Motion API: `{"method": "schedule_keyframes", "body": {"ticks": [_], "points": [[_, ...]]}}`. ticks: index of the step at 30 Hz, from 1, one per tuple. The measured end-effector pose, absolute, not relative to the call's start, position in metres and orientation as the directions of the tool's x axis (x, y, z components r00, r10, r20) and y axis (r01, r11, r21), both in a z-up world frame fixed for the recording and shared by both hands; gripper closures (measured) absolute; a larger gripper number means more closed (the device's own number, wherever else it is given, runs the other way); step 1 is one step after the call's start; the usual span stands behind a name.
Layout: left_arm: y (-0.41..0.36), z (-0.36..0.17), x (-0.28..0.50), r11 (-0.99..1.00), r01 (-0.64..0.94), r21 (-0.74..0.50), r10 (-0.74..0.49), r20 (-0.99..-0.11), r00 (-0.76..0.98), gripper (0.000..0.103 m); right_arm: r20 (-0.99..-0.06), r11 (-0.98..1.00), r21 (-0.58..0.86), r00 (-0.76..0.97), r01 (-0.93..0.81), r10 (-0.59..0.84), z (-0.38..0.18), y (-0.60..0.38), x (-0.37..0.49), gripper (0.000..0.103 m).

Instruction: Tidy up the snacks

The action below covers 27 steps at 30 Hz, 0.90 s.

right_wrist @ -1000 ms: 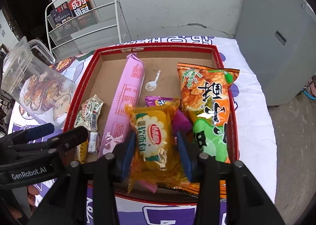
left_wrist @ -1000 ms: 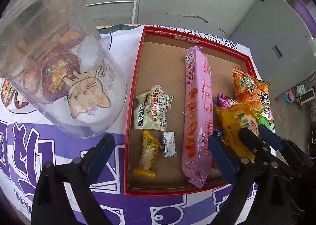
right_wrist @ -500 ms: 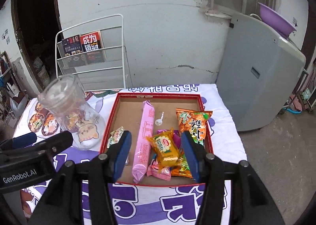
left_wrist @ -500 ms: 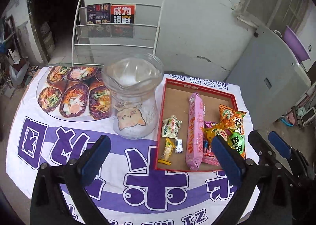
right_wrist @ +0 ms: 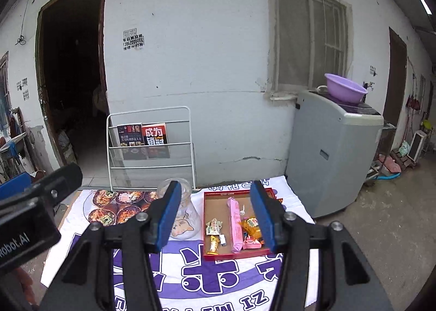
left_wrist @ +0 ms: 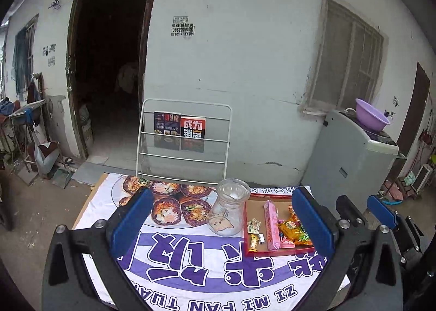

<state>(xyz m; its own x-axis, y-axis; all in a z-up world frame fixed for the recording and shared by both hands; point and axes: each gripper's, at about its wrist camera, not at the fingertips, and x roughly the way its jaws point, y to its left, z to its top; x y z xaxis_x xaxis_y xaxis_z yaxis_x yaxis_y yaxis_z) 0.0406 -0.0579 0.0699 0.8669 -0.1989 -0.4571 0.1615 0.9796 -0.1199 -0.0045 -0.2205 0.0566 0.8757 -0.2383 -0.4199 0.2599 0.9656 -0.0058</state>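
A red tray (left_wrist: 272,253) (right_wrist: 237,256) lies on the right part of a table covered with a white and purple banner cloth (left_wrist: 190,264) (right_wrist: 212,278). In the tray are a long pink packet (left_wrist: 271,225) (right_wrist: 235,221), a yellow packet (left_wrist: 291,227) (right_wrist: 252,225), a small green-white packet (left_wrist: 253,225) (right_wrist: 214,226) and other small snacks. A clear glass jar (left_wrist: 227,212) (right_wrist: 188,218) with a cat picture stands left of the tray. My left gripper (left_wrist: 222,193) (right_wrist: 38,178) is wide open and empty, high above and well back from the table. My right gripper (right_wrist: 215,185) (left_wrist: 362,202) is beside it, open and empty.
Behind the table a white wire rack (left_wrist: 185,141) (right_wrist: 150,144) holds two books against the wall. A grey washing machine (left_wrist: 351,152) (right_wrist: 332,158) with a purple basin (left_wrist: 370,116) (right_wrist: 344,88) stands to the right. A dark doorway (left_wrist: 109,65) opens at the left.
Both grippers have risen and pulled far back from the tray, tilting up, so the whole table and wall now show. The yellow packet that stood between the right fingers stays in the tray.
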Motion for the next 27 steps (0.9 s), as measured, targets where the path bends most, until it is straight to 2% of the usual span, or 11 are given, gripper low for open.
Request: {"method": "schedule_keyframes", "body": {"ticks": [5,11,27], "points": [[-0.026,0.095,-0.011,0.986,0.118,-0.118,-0.156,-0.406,0.901,0.0,-0.38,0.973,-0.012,0.899,0.23,-0.217,0.088,-0.194,-0.056,0.052],[-0.011,0.088,-0.055,0.996,0.042,-0.085,-0.071,-0.382,0.922,0.0,-0.397,0.985,-0.018,0.903,0.172,-0.165,0.09,-0.176,-0.09,0.052],[-0.023,0.08,-0.089,0.998,0.039,-0.048,-0.056,-0.413,0.909,0.0,-0.413,0.99,-0.007,0.901,0.14,-0.13,0.084,-0.183,-0.122,0.052]]}}
